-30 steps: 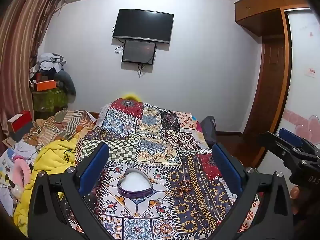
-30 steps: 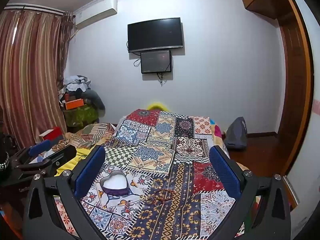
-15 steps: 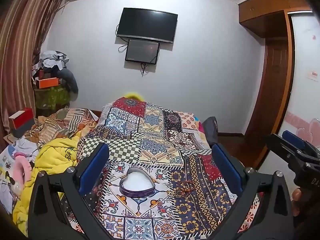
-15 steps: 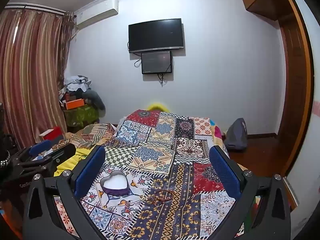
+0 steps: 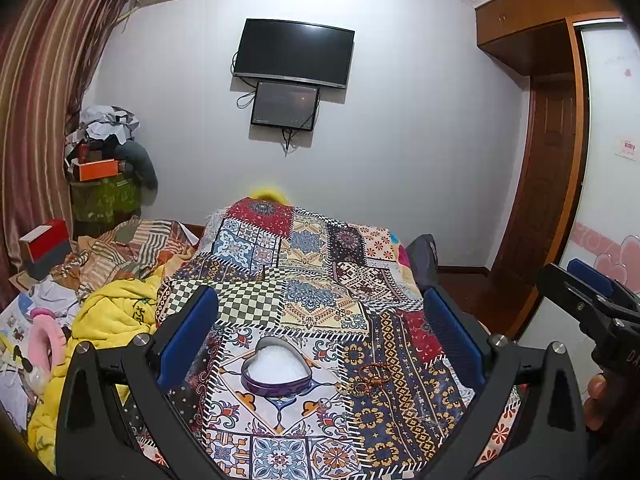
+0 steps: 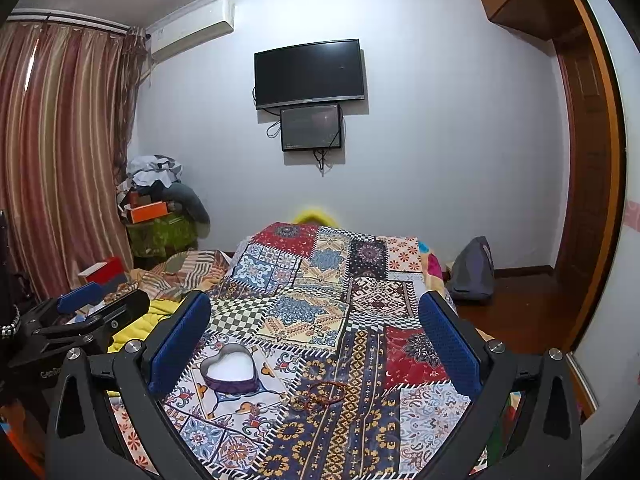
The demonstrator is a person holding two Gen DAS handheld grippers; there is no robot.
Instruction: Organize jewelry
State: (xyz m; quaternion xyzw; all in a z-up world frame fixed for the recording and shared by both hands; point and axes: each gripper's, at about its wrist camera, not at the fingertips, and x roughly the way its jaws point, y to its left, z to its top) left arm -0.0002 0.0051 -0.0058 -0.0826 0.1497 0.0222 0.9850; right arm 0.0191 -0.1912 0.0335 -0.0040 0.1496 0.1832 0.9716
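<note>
Since both grippers hover above the bed with jaws spread wide and holding nothing, the risk is all in the pickup: the bracelets (image 6: pixel 325 393) are thin loops lying flat on a soft patchwork quilt (image 6: pixel 320 304), so a finger could pinch fabric or push them aside (busy pattern hides them too). They sit just beside the heart-shaped tin (image 6: pixel 231 369), on its right, apart from it. Tin is open, purple-walled, white inside. Left gripper (image 5: pixel 320 340), right gripper (image 6: pixel 314 344).

A home bedroom: patchwork bedspread (image 6: pixel 320 300), wall-mounted television (image 6: pixel 310 74), striped curtains (image 6: pixel 60 152), probably a wardrobe (image 5: pixel 532 8).
</note>
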